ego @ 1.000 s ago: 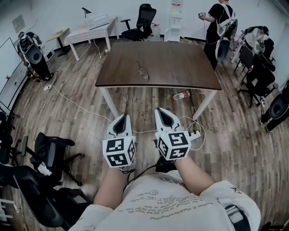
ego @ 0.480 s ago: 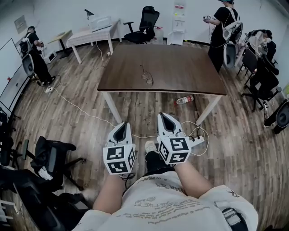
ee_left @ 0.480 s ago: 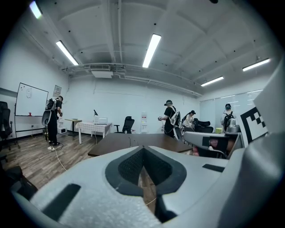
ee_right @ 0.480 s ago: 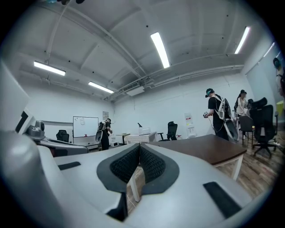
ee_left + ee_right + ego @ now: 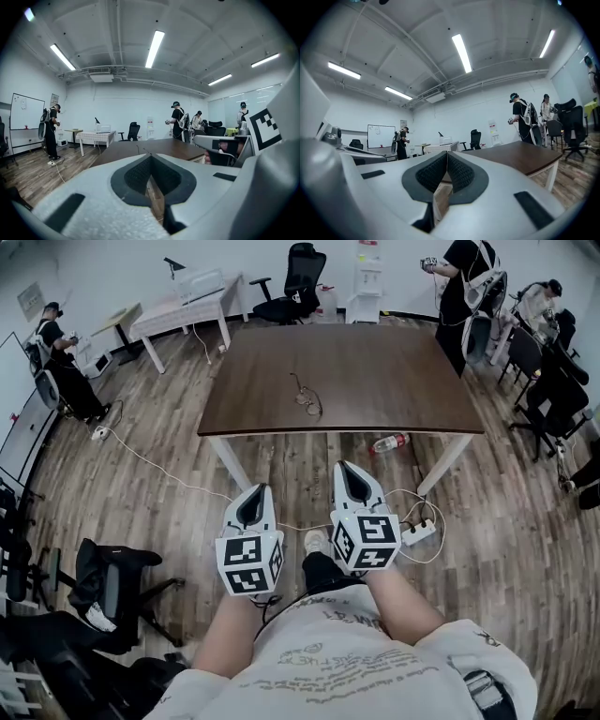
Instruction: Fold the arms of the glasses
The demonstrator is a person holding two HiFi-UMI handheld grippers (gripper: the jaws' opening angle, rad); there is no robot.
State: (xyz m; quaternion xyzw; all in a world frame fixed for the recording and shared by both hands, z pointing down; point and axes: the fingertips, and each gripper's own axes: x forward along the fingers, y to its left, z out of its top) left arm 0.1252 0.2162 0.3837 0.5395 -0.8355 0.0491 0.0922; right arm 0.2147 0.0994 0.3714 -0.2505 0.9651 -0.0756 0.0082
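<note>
Task's thing: one pair of thin wire-framed glasses (image 5: pixel 307 399) lies near the middle of the dark brown rectangular wooden table (image 5: pixel 403 381), well apart from both grippers.
Long axis: the glasses run away from the person, slanting from near-right to far-left; the lenses sit at the near end and a thin arm reaches toward the far edge. Whether the arms are folded is too small to tell.
Left gripper (image 5: pixel 255 493): held in the air short of the table's near edge, jaws pressed together at the tips, nothing between them.
Right gripper (image 5: pixel 347 474): just beside the left one, tips likewise pressed together and empty.
Head view only: the glasses' outline, a clear plastic bottle (image 5: pixel 389 441) on the plank floor under the table, and a white power strip (image 5: pixel 419 532) near the right gripper.
Gripper views only: the ceiling's long strip lights (image 5: pixel 154 48) and a white wallboard (image 5: pixel 27 111); there the tabletop shows edge-on.
Count: one pair of glasses, one brown table, two grippers, one bottle.
</note>
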